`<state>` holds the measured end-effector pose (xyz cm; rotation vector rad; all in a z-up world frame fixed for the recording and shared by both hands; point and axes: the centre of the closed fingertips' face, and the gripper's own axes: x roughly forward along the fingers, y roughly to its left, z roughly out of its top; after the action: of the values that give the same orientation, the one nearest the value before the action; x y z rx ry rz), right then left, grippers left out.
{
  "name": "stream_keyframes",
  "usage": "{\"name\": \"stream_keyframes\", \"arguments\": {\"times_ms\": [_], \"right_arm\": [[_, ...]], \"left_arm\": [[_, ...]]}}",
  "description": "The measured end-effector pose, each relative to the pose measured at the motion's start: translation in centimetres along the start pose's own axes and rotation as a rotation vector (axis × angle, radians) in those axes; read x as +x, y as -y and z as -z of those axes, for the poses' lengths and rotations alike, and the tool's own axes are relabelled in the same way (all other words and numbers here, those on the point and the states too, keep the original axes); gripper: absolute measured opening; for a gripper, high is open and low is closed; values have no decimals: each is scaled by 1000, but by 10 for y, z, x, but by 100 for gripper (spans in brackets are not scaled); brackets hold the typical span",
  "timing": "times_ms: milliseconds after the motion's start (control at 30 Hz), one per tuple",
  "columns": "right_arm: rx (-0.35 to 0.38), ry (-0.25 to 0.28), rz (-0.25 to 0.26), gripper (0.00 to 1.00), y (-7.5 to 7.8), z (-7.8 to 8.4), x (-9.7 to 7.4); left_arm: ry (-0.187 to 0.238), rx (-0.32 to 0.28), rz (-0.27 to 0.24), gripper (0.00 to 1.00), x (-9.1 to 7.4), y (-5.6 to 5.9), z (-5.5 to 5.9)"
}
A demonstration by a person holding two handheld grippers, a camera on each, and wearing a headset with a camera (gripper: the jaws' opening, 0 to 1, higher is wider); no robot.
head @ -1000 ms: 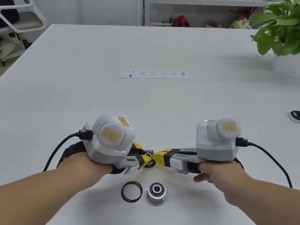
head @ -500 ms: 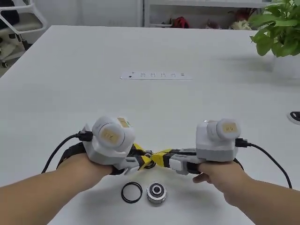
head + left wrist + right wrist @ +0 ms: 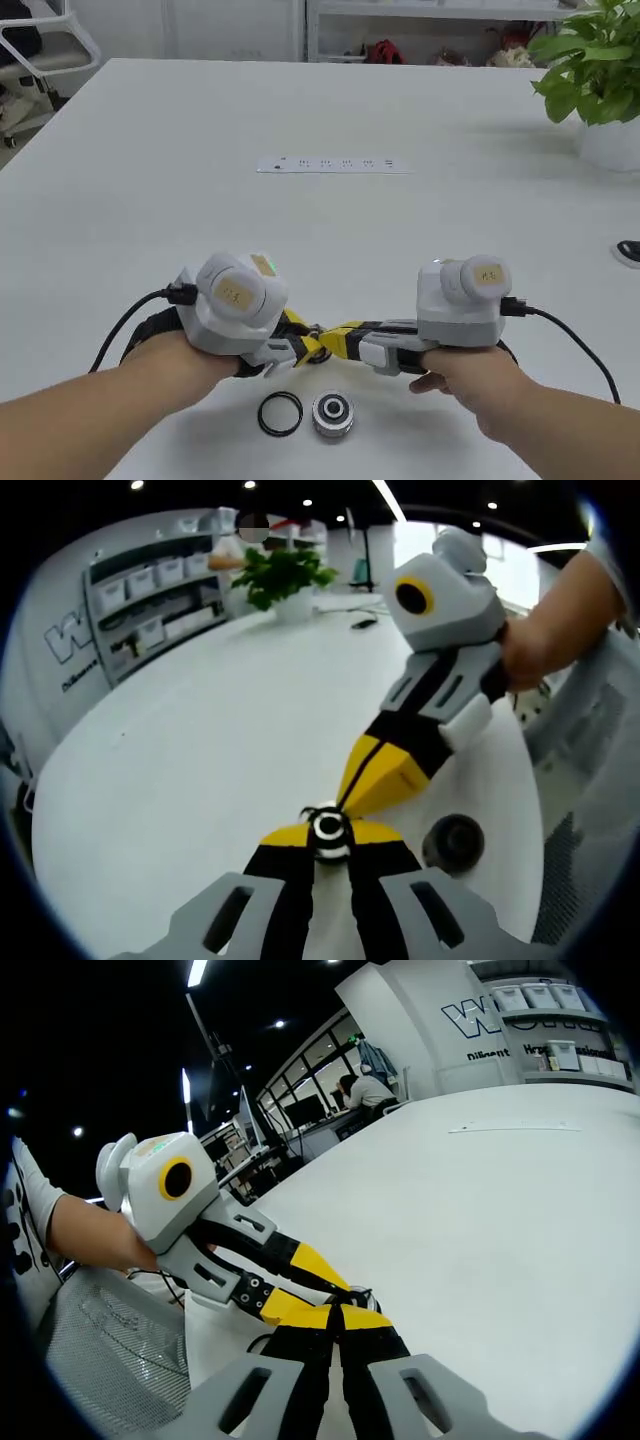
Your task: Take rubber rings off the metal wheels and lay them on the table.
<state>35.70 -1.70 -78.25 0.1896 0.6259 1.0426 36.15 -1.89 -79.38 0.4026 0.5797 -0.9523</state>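
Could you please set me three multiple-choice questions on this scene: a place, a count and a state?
1. In the head view, the loose black rubber ring lies where from the silver metal wheel beside it? A) left B) on top C) far behind
2. How many loose rings lie on the white table? A) none B) one C) three
3. The left tool is: A) wide open B) shut on a small black-ringed metal wheel C) laid down
Key: 1A, they lie side by side; 2B, a single ring lies there; 3B, its jaws clamp that wheel.
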Motion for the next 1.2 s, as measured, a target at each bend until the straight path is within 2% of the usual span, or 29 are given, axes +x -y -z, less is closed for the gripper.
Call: {"name": "stream_keyframes", "arguments": {"times_ms": [267, 333, 567, 1200], "right_arm": [[14, 8, -20, 0, -4, -1, -2], [28, 21, -42, 0, -8, -3, -2], [51, 39, -58, 0, -9, -5, -4], [56, 43, -54, 0, -7, -5, -4]], "left_arm": [[-1, 0, -2, 13, 0, 0, 0], [-1, 0, -3, 13, 0, 1, 0], [1, 0, -5, 13, 0, 1, 0], [11, -6, 0, 14, -3, 2, 2]]}}
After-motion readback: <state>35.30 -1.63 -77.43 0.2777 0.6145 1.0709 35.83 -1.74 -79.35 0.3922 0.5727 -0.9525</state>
